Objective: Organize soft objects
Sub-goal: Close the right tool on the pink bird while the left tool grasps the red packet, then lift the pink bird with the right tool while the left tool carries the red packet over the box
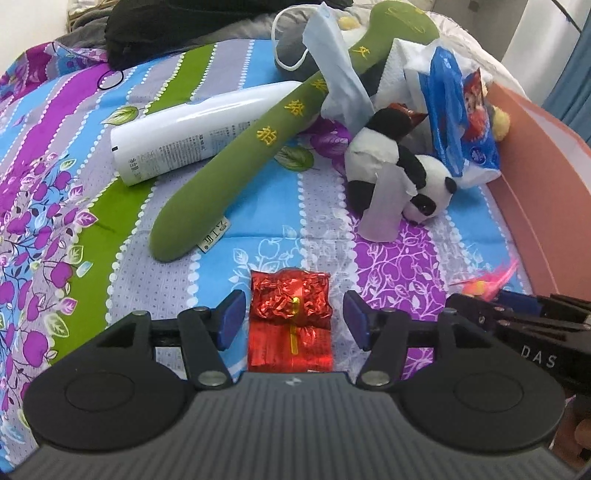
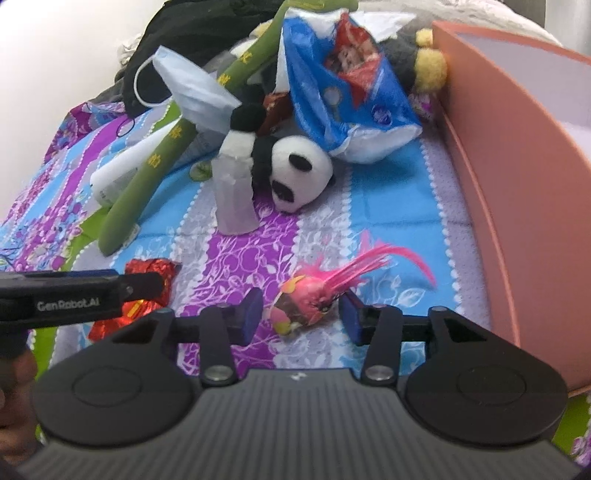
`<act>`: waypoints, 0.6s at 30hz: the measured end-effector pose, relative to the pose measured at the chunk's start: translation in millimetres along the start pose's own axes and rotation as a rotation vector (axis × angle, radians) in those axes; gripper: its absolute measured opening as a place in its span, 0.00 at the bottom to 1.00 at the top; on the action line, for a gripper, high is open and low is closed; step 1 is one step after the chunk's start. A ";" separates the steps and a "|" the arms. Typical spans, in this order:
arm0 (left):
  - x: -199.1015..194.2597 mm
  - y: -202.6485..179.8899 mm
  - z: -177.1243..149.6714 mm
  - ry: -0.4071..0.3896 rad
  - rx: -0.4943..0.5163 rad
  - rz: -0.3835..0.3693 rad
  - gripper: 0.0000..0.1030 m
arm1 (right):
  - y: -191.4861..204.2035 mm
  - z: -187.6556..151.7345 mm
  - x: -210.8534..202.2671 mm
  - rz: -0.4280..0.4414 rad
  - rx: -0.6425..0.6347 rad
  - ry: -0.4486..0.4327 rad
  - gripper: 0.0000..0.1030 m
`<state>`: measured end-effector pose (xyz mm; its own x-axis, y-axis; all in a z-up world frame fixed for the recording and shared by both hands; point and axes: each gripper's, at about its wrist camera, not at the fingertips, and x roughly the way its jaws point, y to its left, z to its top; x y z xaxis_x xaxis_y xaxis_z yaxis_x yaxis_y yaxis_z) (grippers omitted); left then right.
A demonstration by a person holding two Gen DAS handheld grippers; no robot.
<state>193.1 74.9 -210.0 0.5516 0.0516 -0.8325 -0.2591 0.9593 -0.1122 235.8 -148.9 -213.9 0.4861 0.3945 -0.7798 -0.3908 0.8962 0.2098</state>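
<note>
My left gripper (image 1: 294,317) is open, its blue pads on either side of a crinkled red foil packet (image 1: 290,319) lying on the bedspread; there are gaps on both sides. My right gripper (image 2: 301,314) is open around a small pink feathered bird toy (image 2: 301,301), the pads close to it but apart. The left gripper's arm (image 2: 74,291) shows at the left of the right wrist view, over the red packet (image 2: 147,275). A panda plush (image 1: 400,166) (image 2: 280,170) and a long green plush stick (image 1: 258,140) lie further back.
A salmon-pink box (image 2: 517,177) stands at the right, its wall also in the left wrist view (image 1: 546,184). Behind lie a white tube (image 1: 192,129), a face mask (image 1: 332,66), a blue tissue pack (image 2: 343,92), a translucent cup (image 2: 234,195) and black cloth (image 1: 166,26).
</note>
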 end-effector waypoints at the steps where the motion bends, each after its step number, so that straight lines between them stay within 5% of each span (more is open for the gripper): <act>1: 1.1 -0.3 -0.4 -0.002 0.004 0.011 0.62 | 0.5 -0.8 1.4 0.000 0.000 0.001 0.42; 6: 6.6 3.4 -2.7 -0.001 0.000 0.011 0.59 | 3.2 0.1 1.2 0.006 -0.017 -0.013 0.39; 18: -5.9 0.9 -8.1 -0.030 -0.020 -0.026 0.27 | 3.4 1.0 -14.9 -0.004 -0.036 -0.040 0.38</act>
<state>183.1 73.2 -209.5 0.5818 0.0357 -0.8126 -0.2605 0.9546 -0.1446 228.0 -151.6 -201.0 0.5185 0.3992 -0.7562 -0.4162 0.8903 0.1847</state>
